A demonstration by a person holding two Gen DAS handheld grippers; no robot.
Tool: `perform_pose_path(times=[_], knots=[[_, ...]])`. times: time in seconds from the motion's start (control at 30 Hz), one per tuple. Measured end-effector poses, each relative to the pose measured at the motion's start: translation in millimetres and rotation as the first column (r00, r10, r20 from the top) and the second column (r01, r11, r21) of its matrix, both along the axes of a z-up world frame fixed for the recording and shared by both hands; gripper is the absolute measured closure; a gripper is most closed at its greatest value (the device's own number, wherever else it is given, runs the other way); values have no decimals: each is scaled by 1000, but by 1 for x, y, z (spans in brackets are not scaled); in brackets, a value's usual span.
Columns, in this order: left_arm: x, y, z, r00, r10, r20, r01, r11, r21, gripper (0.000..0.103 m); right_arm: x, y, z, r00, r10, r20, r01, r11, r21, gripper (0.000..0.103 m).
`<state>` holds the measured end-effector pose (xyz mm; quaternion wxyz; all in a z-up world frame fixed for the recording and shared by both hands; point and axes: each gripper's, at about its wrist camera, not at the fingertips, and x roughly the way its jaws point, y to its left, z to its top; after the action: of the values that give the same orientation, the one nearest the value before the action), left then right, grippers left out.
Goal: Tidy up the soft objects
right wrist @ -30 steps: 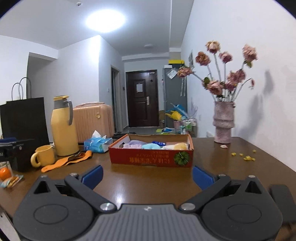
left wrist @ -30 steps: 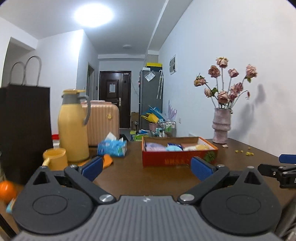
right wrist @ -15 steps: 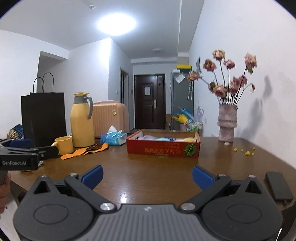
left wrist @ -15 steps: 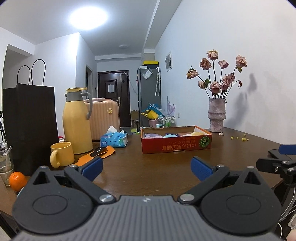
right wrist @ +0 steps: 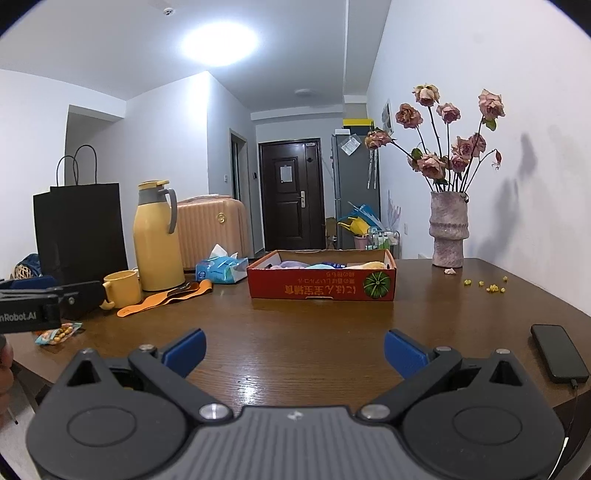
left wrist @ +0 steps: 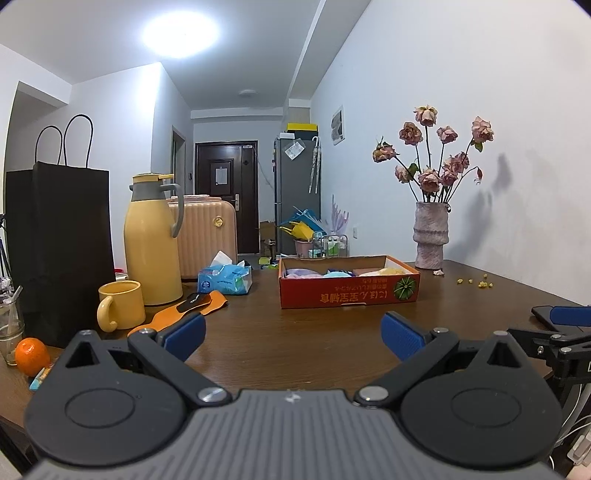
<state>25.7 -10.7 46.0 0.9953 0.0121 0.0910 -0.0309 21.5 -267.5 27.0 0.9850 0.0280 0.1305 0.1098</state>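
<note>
Two empty grippers, red cardboard box (right wrist: 321, 284), glossy wooden table (right wrist: 295, 339)

— What sort of room is it?
— White walls (left wrist: 461, 92), a round ceiling light (left wrist: 180, 35) glowing overhead, and a dark wooden table (right wrist: 314, 332) in the near part.
— And further back?
— A hallway runs to a dark brown door (right wrist: 290, 194); a grey fridge (left wrist: 297, 199) stands on its right.

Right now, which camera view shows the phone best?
The right wrist view: the phone lies whole on the table's right edge, a cable plugged in. In the left wrist view only a dark corner shows, behind the right gripper.
</note>
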Motion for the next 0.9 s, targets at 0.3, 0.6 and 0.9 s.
perform_pose_path(times=[0.3, 0.6, 0.9], knots=[[1, 0, 0, 1000, 4, -3, -4, 1000, -2, 0, 1, -1, -2, 1000, -15, -6, 15, 1000, 4, 0], [0, 0, 0, 1000, 6, -2, -6, 1000, -2, 0, 1, -1, -2, 1000, -17, -6, 18, 1000, 4, 0], [1, 1, 0, 1000, 9, -6, -9, 1000, -2, 0, 0, -1, -4, 1000, -25, -2, 25, 1000, 2, 0]])
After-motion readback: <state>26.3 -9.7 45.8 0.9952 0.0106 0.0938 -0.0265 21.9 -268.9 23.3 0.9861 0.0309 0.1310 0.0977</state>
